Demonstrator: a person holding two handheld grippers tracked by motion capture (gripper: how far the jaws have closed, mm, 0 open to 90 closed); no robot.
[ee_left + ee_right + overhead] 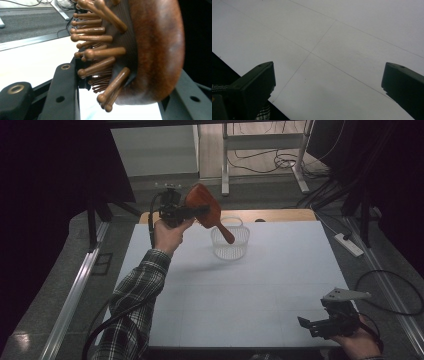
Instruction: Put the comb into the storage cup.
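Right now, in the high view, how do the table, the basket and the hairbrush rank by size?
1. Table, by far the largest.
2. Basket and hairbrush look about alike; the brush is raised in the left tongs, nearer the camera, so I won't rank them.

Clamped between two black jaws: a reddish-brown wooden hairbrush (155, 50), its round-tipped wooden bristles (100, 52) pointing left, above the white table (30, 62).

Hairbrush (204, 205) above basket (230, 242), table (250, 290)
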